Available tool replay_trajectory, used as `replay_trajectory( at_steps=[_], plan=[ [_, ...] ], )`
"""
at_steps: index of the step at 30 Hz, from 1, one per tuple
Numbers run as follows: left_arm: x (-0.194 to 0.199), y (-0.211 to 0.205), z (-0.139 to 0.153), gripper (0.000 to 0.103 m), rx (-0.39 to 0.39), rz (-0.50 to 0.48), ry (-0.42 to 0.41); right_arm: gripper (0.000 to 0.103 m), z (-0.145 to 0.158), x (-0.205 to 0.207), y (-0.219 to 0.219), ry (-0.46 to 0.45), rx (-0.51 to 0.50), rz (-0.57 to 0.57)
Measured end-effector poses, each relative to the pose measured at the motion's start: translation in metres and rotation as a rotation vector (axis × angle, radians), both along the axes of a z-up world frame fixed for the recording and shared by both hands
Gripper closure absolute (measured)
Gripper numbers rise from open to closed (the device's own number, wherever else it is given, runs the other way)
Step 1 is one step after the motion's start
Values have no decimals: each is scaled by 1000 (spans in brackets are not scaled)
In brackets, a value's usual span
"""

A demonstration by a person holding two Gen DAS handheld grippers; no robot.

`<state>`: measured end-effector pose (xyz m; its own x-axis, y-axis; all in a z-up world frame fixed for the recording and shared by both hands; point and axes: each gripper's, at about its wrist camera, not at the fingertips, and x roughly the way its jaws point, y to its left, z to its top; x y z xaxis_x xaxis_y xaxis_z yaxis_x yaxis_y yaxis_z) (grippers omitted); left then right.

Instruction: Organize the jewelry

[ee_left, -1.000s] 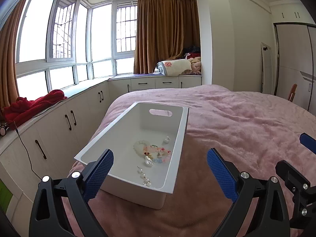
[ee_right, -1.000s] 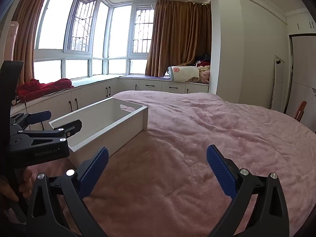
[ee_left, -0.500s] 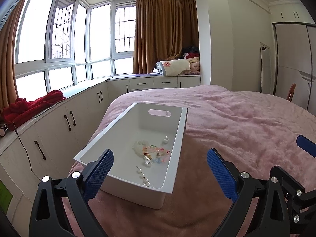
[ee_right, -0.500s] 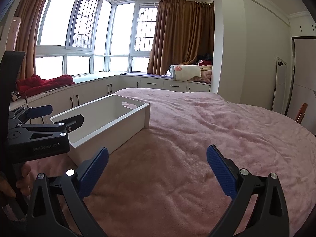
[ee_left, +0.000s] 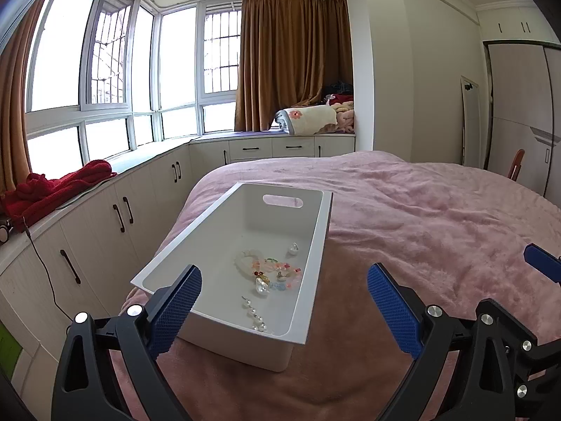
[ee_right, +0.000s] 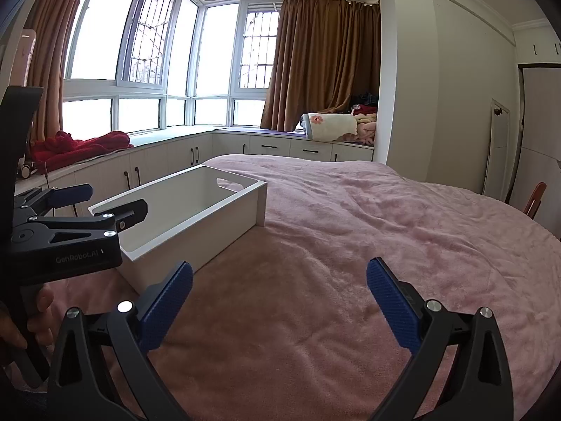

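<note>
A white plastic bin [ee_left: 315,245] sits on the pink bed near its left edge. Inside it lie a pale bead bracelet with coloured charms [ee_left: 266,270], a small clear piece [ee_left: 293,248] and a short pearl string [ee_left: 255,317]. My left gripper [ee_left: 284,308] is open and empty, just short of the bin's near wall. My right gripper [ee_right: 279,301] is open and empty over bare blanket, to the right of the bin [ee_right: 210,224]. The left gripper also shows in the right wrist view [ee_right: 105,200], beside the bin's near end. The jewelry is hidden in the right wrist view.
The pink blanket [ee_right: 385,245] covers the whole bed. White cabinets [ee_left: 115,217] run along the left under the windows, with a red cloth [ee_left: 59,186] on top. A wardrobe [ee_left: 519,112] and a wooden chair [ee_left: 515,168] stand at the far right.
Both grippers have drifted slightly back and to the right, so the bin sits a little farther off. Both stay open and empty. The jewelry has not moved.
</note>
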<state>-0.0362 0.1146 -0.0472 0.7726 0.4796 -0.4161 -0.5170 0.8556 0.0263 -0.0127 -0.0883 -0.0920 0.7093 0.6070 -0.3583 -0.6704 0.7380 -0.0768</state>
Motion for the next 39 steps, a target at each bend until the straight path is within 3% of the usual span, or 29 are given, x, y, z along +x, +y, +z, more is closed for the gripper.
replay_trajectory(
  at_steps=[22, 39],
  plan=[
    [-1, 0, -3, 6, -30, -21, -14, 5, -7, 1, 2, 18, -12, 0],
    [-3, -2, 1, 7, -5, -17, -11, 5, -6, 1, 3, 20, -11, 1]
  ],
)
